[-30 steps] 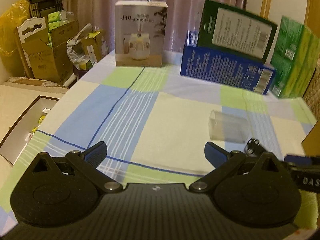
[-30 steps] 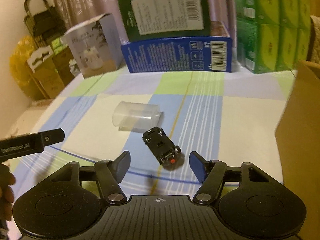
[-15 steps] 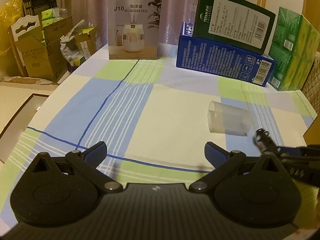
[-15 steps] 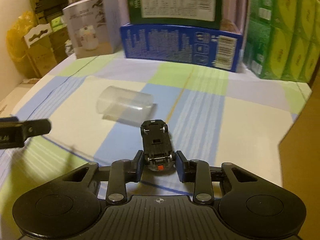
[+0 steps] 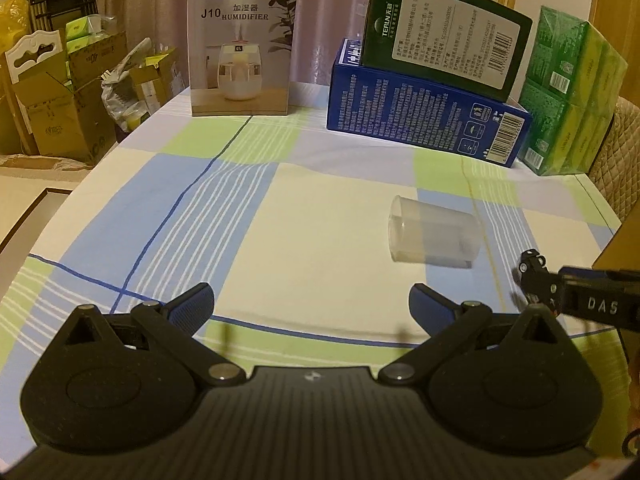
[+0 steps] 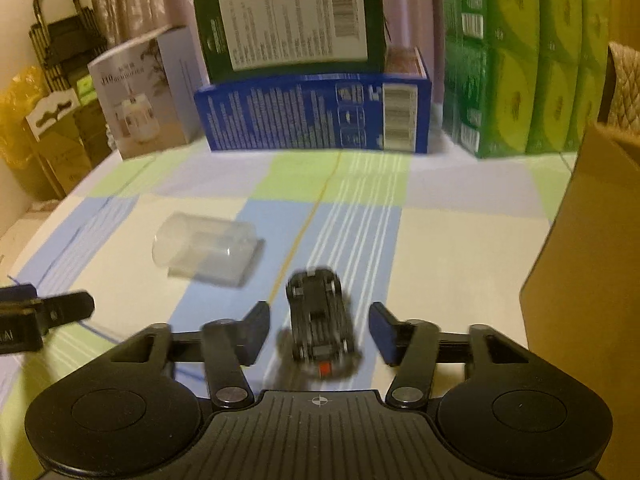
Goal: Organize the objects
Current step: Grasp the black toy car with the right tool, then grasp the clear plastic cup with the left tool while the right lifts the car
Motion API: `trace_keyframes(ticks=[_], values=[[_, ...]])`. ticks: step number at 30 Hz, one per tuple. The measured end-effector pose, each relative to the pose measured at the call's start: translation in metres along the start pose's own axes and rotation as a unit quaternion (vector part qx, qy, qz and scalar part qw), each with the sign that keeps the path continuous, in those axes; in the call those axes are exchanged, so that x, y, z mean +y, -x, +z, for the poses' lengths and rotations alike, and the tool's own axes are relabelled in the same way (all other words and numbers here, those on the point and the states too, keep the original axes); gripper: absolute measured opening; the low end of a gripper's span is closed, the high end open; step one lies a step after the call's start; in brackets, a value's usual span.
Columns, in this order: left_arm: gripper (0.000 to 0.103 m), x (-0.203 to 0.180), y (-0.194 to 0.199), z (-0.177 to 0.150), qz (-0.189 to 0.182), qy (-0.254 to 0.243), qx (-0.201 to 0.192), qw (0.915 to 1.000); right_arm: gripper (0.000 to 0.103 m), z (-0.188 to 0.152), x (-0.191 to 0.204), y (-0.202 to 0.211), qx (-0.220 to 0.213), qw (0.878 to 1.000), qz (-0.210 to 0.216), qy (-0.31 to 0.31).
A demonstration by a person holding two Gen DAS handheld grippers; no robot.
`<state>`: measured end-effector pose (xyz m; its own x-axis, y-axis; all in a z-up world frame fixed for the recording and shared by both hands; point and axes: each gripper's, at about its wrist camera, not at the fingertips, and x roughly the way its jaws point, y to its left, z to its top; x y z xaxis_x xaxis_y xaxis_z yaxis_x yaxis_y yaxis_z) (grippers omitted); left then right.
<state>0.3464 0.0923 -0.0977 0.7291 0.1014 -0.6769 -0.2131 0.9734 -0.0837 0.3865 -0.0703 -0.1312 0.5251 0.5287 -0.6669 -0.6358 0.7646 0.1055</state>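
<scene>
On checked tablecloth point(image 6: 460, 248), a toy car point(image 6: 320, 316) sits untouched between the spread right hand-held gripper point(image 6: 320, 332); left hand-held gripper point(image 5: 310, 304) spread wide.

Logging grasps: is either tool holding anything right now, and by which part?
Nothing is held. The toy car lies between the right tool's open fingers, gaps either side; the left tool is open and empty.

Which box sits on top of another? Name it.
The dark green box: it rests tilted on the blue box. The humidifier box and light green packs stand on the table itself.
</scene>
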Motion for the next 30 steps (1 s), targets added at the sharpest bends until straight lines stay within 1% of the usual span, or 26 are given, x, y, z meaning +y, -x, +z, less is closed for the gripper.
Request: trace_keyframes(ticks=[3, 9, 10, 11, 12, 16, 18, 21, 25, 28, 30], values=[[0.102, 0.001, -0.001, 0.0, 0.001, 0.004, 0.004, 1.0, 0.053, 0.003, 0.0, -0.005, -0.004, 1.0, -0.005, 0.009], [0.102, 0.001, -0.003, 0.002, -0.004, 0.006, 0.004, 1.0, 0.052, -0.002, 0.007, -0.014, 0.014, 0.999, -0.004, 0.048], [0.102, 0.0, -0.004, 0.003, -0.006, 0.006, 0.004, 1.0, 0.044, -0.003, 0.008, -0.015, 0.016, 0.999, -0.004, 0.051], [0.102, 0.0, -0.004, 0.004, -0.008, 0.005, 0.002, 1.0, 0.033, -0.004, 0.009, -0.016, 0.02, 0.998, -0.003, 0.053], [0.102, -0.002, -0.006, 0.006, -0.01, 0.003, 0.001, 0.9999, 0.027, -0.005, 0.009, -0.017, 0.024, 0.998, -0.007, 0.053], [0.102, -0.008, -0.008, 0.011, -0.024, -0.006, -0.005, 0.9997, 0.027, -0.001, -0.004, -0.013, 0.015, 1.0, -0.018, 0.005], [0.102, -0.014, -0.01, 0.014, -0.029, -0.015, -0.009, 0.9994, 0.027, 0.003, -0.009, -0.01, 0.008, 1.0, -0.027, -0.008], [0.102, -0.025, -0.016, 0.019, -0.04, -0.028, -0.016, 0.9987, 0.027, 0.007, -0.015, -0.008, 0.011, 0.999, -0.033, -0.03], [0.102, -0.045, -0.027, 0.025, -0.052, -0.065, -0.026, 0.9962, 0.027, 0.009, -0.021, -0.006, 0.012, 0.998, -0.045, -0.047], [0.102, -0.057, -0.04, 0.029, -0.068, -0.072, -0.024, 0.9948, 0.027, 0.009, -0.024, -0.006, 0.016, 0.997, -0.044, -0.054], [0.102, -0.064, -0.048, 0.03, -0.07, -0.081, -0.021, 0.9941, 0.027, 0.008, -0.025, -0.006, 0.016, 0.997, -0.044, -0.057]])
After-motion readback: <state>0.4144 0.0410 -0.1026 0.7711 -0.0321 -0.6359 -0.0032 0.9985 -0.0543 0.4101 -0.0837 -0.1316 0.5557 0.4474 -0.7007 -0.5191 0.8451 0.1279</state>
